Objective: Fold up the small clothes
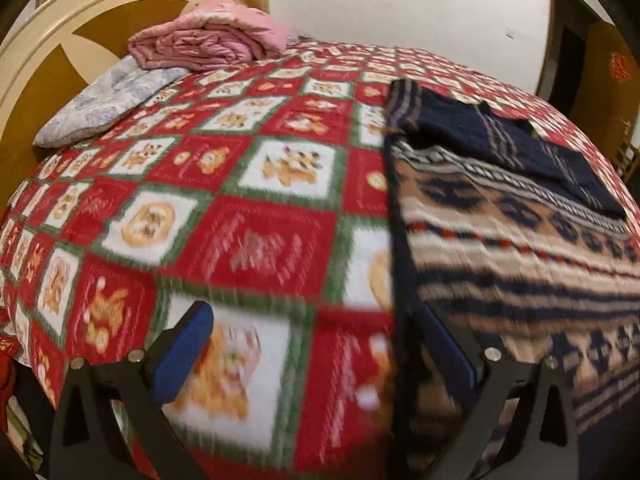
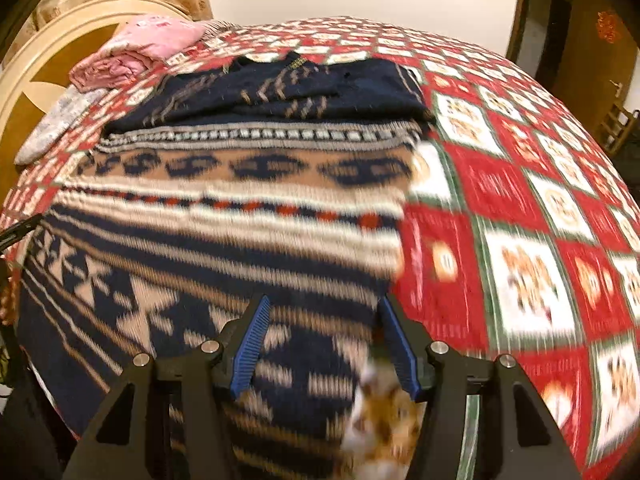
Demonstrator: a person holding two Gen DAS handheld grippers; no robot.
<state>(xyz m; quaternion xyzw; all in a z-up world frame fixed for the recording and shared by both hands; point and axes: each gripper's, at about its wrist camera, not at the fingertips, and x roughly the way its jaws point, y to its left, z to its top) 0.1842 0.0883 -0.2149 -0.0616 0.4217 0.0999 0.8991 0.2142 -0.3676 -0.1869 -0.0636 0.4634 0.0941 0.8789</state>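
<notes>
My right tongs gape wide just above the near hem of the sweater, holding nothing. My left tongs are spread too, straddling its left edge over the quilt. The sweater lies flat on the bed, sleeves folded across its far end. Beyond it, a pink blanket sits on a pale pillow by the headboard.

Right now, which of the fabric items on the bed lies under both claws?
The patterned navy-and-tan sweater, spread flat on the quilt; the folded pink blanket and grey pillow sit far off by the headboard.
</notes>
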